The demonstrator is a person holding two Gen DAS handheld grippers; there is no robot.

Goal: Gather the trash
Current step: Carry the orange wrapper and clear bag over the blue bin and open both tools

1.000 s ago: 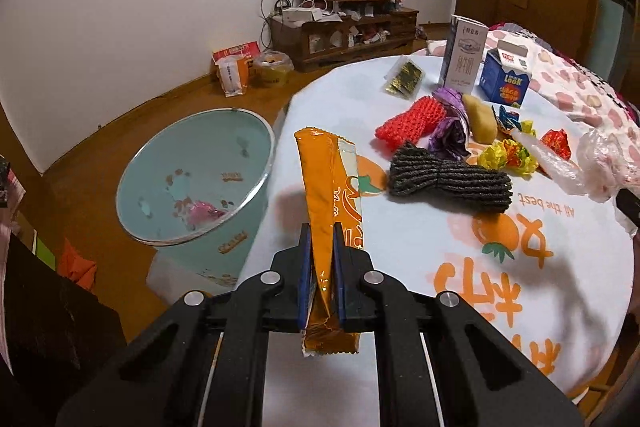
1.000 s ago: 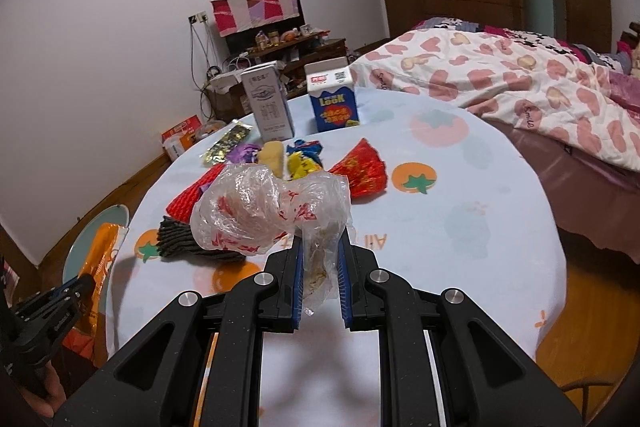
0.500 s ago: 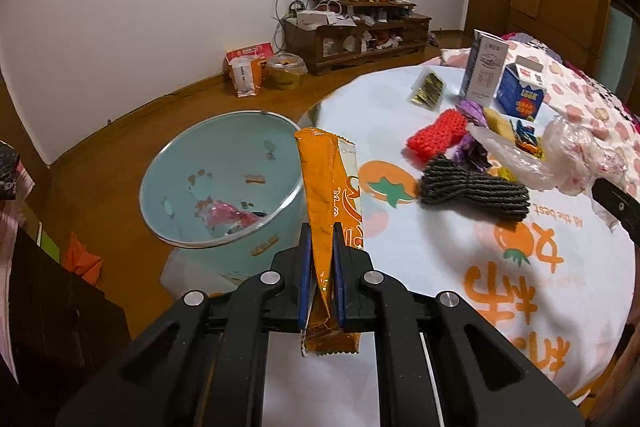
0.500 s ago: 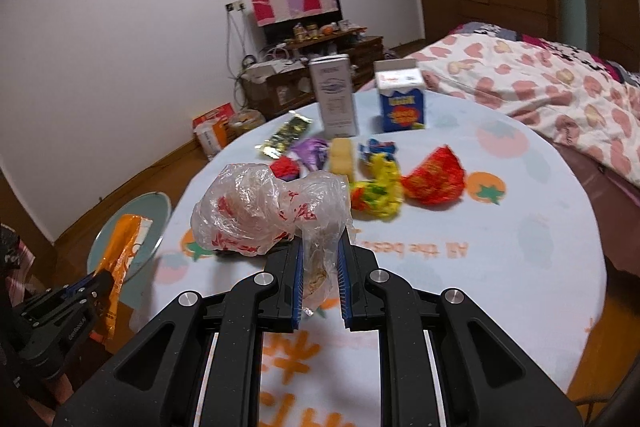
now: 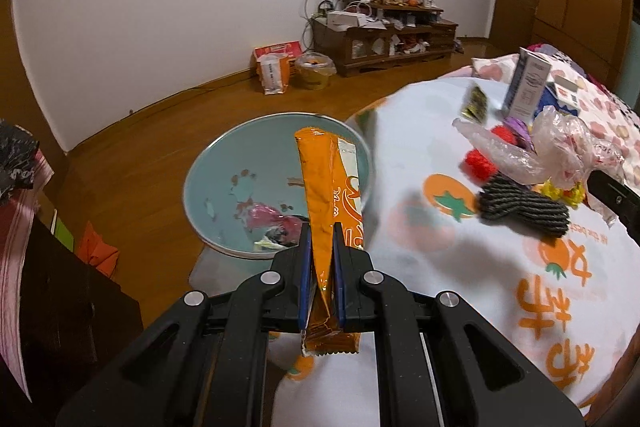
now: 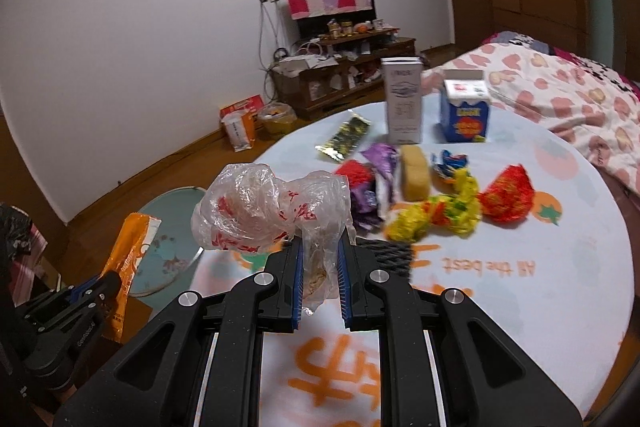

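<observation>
Left gripper (image 5: pixel 321 247) clamps the orange snack wrapper (image 5: pixel 326 195) above the bin (image 5: pixel 208 171); right gripper (image 6: pixel 319 267) pinches the crumpled plastic bag (image 6: pixel 272 211)

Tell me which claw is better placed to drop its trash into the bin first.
Left. The left claw grips the orange wrapper almost over the bin; the right claw, gripping the plastic bag, is over the table.

Warm indoor light is glaring off the floor (image 5: pixel 168 131) while fisheye edges are bending, darkening and blurring.

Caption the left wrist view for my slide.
Left gripper holds an orange snack wrapper above the bin.
</observation>
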